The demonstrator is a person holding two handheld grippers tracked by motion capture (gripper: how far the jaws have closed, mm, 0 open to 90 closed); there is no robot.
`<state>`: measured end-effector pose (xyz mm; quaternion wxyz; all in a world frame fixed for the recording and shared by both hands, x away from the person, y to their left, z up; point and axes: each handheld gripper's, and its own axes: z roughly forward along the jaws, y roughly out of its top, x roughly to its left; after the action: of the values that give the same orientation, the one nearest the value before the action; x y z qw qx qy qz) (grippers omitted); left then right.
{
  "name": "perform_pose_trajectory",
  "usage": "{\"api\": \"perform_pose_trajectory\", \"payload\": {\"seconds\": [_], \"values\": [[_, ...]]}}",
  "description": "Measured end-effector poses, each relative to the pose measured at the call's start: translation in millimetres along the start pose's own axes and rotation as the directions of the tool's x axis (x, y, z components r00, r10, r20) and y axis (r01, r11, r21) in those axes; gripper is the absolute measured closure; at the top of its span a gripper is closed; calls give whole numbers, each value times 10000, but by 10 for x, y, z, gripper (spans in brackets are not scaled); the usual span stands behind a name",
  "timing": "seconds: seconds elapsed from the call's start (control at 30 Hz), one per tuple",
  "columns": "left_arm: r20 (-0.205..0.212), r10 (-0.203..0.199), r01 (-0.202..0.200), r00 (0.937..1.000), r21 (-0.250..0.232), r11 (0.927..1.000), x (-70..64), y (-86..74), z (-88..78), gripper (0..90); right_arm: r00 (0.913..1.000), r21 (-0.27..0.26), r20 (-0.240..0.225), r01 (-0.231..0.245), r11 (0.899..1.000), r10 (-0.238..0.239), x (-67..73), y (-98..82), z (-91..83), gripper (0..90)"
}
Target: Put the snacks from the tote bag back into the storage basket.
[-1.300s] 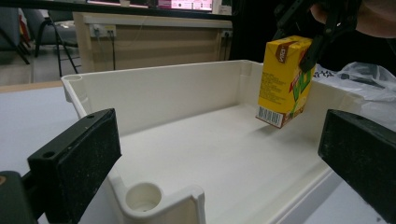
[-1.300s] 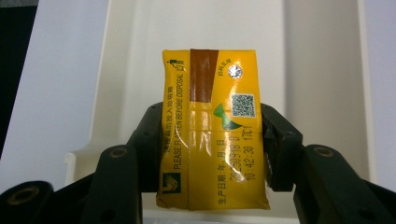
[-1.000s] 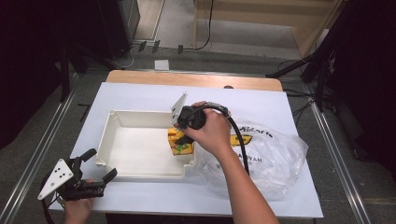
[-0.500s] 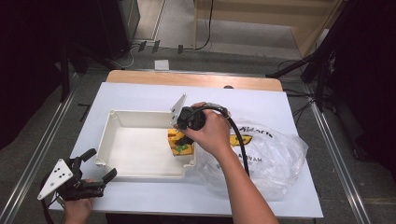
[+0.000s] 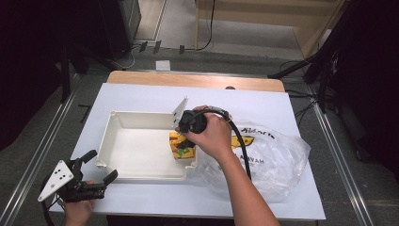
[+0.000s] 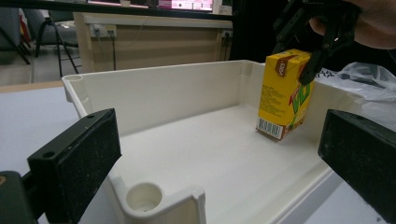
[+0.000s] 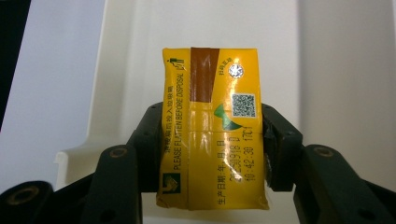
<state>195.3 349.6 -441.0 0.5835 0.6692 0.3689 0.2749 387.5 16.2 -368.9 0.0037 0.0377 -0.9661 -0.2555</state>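
Covering the wooden table [image 5: 141,77] is a white sheet [image 5: 263,101], with grey floor around. The right gripper [image 5: 181,146] clamps a small yellow drink carton [image 7: 212,130], brown-striped on top, tilted at the right end of the white plastic tray [image 5: 136,150]. The left gripper [image 5: 101,167] is released beside the tray.

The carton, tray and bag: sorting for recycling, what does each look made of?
Carton: likely coated paperboard, glossy, with folded seams and printed text. Tray: apparently moulded plastic, matte off-white, with rounded corners and a moulded socket. Bag: thin clear plastic film, crinkled, shiny, printed.
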Motion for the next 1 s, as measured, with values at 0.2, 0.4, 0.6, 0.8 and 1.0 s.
{"api": "perform_pose_trajectory", "payload": {"seconds": [0.2, 0.4, 0.6, 0.8, 1.0], "values": [[8, -9, 9, 10000, -5, 10000, 2, 0, -1, 0, 10000, 32, 32, -19, 10000, 19, 14, -15, 20, 517], [-24, -28, 28, 10000, -13, 10000, 3, 0, -2, 0, 9999, 127, 49, 100, 9999, -100, 42, -11, 36, 513], [-28, -25, 25, 10000, -15, 10000, 2, 0, 0, 0, 9997, -44, -135, -208, 9998, 207, 47, -74, -16, 492], [-63, -5, 5, 10000, 27, 10000, -2, 0, 3, 0, 9982, -1144, -14, -592, 9917, 595, 69, -192, -231, 367], [-71, -7, 7, 10000, 31, 10000, -6, -1, 5, 0, 9970, -1593, 240, -683, 9849, 731, 124, -319, -289, 269]]}}
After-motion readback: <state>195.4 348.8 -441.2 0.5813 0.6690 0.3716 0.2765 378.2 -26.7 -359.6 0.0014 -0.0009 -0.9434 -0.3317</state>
